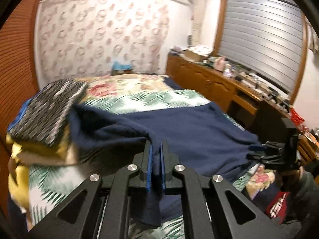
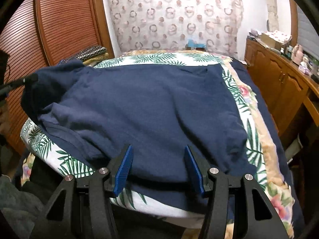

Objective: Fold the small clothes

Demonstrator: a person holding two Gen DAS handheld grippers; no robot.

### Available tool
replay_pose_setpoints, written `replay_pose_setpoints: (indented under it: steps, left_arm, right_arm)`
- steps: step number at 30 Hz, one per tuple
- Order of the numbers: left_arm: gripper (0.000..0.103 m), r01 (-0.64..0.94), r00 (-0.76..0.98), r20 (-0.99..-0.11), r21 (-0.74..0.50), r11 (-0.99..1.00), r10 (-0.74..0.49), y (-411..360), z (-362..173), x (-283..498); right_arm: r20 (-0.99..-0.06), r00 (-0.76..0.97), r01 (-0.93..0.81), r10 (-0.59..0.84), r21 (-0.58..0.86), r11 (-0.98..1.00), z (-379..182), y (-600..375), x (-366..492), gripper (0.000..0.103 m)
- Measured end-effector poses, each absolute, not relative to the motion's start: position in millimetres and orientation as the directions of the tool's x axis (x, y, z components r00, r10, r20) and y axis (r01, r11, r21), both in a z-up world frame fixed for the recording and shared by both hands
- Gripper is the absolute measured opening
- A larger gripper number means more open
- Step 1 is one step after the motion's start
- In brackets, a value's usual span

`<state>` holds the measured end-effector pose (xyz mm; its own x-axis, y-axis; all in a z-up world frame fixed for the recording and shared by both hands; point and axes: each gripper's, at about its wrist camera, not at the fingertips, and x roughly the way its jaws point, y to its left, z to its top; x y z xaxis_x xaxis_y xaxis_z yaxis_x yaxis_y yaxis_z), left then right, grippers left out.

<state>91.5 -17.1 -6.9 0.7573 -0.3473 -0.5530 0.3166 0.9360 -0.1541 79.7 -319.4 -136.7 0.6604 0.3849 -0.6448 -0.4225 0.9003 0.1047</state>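
Note:
A navy blue garment (image 2: 151,103) lies spread on the bed's palm-leaf cover (image 2: 235,91). My left gripper (image 1: 156,145) is shut on a fold of the navy garment (image 1: 189,127) and lifts its left side off the bed. A flap of the cloth hangs down between the fingers. My right gripper (image 2: 158,151) is open, its blue pads on either side of the garment's near edge, just above the cloth. In the left wrist view the right gripper (image 1: 265,151) shows at the garment's right edge. In the right wrist view the left gripper (image 2: 30,79) shows at the raised left corner.
A stack of folded clothes (image 1: 45,119) with a dark patterned piece on top sits at the bed's left side, also in the right wrist view (image 2: 92,53). A wooden cabinet (image 1: 209,79) with clutter runs along the right wall. A louvred wooden door (image 2: 59,20) stands at the left.

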Motion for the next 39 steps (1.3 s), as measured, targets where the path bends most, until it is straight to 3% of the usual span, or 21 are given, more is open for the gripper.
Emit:
replay_pose_setpoints:
  steps: [27,35,39]
  left_arm:
    - [0.008,0.588,0.64,-0.511,-0.155,0.794,-0.574,-184.1,70.9,147.1]
    - [0.008,0.629,0.58,-0.585,-0.121,0.768,-0.567,-235.6,61.2,163.1]
    - [0.014,0.645,0.562,-0.608,-0.102,0.757,-0.561,-239.0,43.7,161.7]
  right_arm:
    - [-0.582,0.706,-0.381,0.405,0.171,0.909,-138.1,-359.6,49.3,0.056]
    - [-0.558,0.731,-0.346,0.393,0.193,0.918,-135.8,-373.9,43.0,0.056]
    - [-0.564,0.735,-0.331,0.376,0.185,0.925,-137.9,-374.6,40.6,0.056]
